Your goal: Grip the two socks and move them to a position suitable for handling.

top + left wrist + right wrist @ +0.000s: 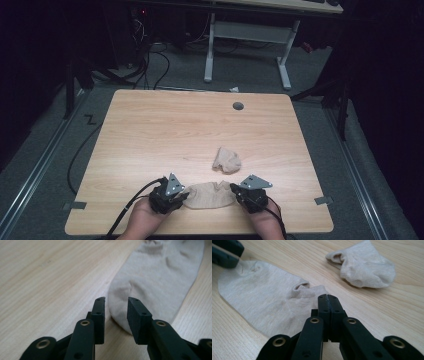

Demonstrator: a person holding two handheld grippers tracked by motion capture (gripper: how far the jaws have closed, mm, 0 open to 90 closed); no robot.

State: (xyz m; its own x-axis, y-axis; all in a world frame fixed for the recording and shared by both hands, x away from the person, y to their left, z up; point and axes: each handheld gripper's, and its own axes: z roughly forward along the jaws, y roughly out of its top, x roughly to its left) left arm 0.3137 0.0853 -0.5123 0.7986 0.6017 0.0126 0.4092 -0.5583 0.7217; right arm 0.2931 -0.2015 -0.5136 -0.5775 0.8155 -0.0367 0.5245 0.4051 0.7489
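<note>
- The right gripper point(328, 298) has its two jaws pressed together at the cuff end of the flat beige sock point(269, 307); the right gripper view shows no gap between them, and I cannot tell whether cloth is caught between the pads.
- The left gripper point(115, 312) has its jaws apart, straddling the rounded toe end of the same flat sock point(160, 282); the left gripper view shows the pads on either side of the toe without pressing on it.
- The high view shows what the gripper views do not: both grippers, left point(184, 196) and right point(234, 189), sit at opposite ends of the flat sock point(210, 195), near the table's front edge, each held in a hand point(142, 220) coming in from below.
- The right gripper view shows the ribbed cuff opening of the flat sock just ahead of its jaws, and the left gripper's dark body in its far left corner.
- A crumpled sock point(364, 267) lies beyond the right gripper, apart from the flat one; in the high view the crumpled sock point(226, 160) sits farther up the table.
- Nothing lies between the grippers and either sock.
- Farther out, the wooden table point(150, 130) has a round cable hole point(238, 106) near its far edge.
- Count: two grippers, two socks, one table.
</note>
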